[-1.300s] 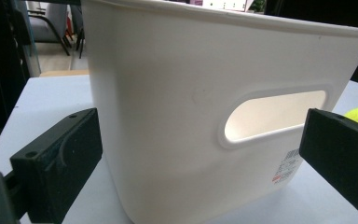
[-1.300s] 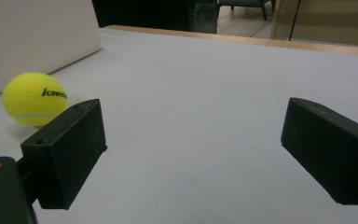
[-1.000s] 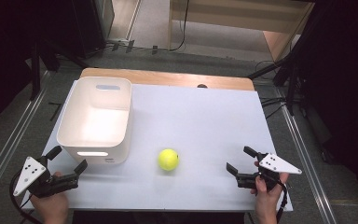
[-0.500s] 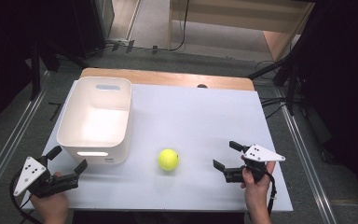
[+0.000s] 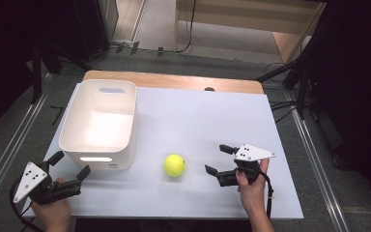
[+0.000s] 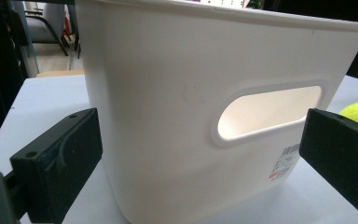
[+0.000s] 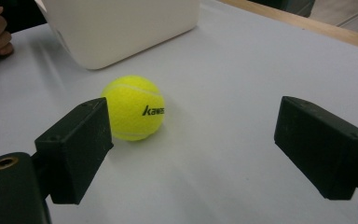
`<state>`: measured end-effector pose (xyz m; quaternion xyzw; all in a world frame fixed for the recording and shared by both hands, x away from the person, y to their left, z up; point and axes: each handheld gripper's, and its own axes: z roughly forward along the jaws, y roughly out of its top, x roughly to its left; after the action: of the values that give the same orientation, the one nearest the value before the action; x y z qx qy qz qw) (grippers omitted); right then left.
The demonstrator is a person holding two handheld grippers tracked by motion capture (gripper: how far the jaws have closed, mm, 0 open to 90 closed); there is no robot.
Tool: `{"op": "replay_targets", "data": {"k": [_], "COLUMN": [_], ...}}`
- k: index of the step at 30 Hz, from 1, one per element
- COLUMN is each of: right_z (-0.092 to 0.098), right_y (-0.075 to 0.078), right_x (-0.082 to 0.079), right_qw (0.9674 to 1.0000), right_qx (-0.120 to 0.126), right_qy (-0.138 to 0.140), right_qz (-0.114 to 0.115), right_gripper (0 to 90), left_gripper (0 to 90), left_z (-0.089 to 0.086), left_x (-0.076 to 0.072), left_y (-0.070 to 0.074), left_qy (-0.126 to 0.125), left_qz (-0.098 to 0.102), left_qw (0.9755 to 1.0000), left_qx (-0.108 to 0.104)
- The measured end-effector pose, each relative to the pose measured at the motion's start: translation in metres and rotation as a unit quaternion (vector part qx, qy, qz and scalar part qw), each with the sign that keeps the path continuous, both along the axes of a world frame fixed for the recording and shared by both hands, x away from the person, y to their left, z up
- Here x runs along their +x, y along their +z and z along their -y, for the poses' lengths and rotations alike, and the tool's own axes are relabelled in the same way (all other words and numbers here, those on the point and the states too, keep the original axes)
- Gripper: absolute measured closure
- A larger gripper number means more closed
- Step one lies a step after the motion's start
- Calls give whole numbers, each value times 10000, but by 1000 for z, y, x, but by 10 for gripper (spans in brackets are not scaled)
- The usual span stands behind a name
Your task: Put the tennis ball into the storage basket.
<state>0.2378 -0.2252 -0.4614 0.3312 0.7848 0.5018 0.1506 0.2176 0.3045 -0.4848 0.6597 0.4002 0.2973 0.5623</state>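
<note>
Closing in on the fuzzy yellow-green tennis ball (image 5: 174, 165), the right gripper (image 5: 220, 160) has slid leftward across the pale grey bench (image 5: 212, 116) since a second ago, when it sat near the bench's right edge. Its jaws have just been narrowing, yet nothing sits between them: in the right gripper view the ball (image 7: 134, 108) lies ahead, partly behind one jaw, with bare bench in the gap. They remain released. The ball rests on the bench just right of the white plastic bin (image 5: 100, 124) with a handle slot, apart from it. The left gripper (image 5: 69, 165) has kept its place at the bin's near corner, jaws apart and gripping nothing, straddling the bin wall (image 6: 205, 102) without pressing on it. Judging by this, the approach is nearly done; the right jaws likely need a short further advance to bracket the ball before pinching
</note>
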Motion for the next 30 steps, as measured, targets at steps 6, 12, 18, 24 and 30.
{"op": "replay_targets", "data": {"k": [6, 12, 18, 24, 30], "right_z": [-13, -23, -35, -47, -60], "right_y": [2, 2, 4, 5, 4], "right_x": [6, 10, 14, 18, 23], "right_qw": [9997, 9991, 9976, 9953, 9925], "right_qx": [-115, -332, -583, -826, -1024], "right_qy": [179, 210, 327, 434, 574], "right_qz": [-97, -163, -184, -252, -348], "right_gripper": [3, 3, 3, 3, 3], "left_gripper": [0, 0, 0, 0, 0], "left_z": [0, 0, 1, 1, 1], "left_x": [0, 0, 0, 0, 0], "left_y": [0, 0, 0, 0, 0], "left_qy": [-2, -4, -1, 2, -1], "left_qz": [-6, -11, 8, 14, 22], "left_qw": [10000, 10000, 10000, 10000, 10000], "left_qx": [-7, 32, 17, 13, -16]}}
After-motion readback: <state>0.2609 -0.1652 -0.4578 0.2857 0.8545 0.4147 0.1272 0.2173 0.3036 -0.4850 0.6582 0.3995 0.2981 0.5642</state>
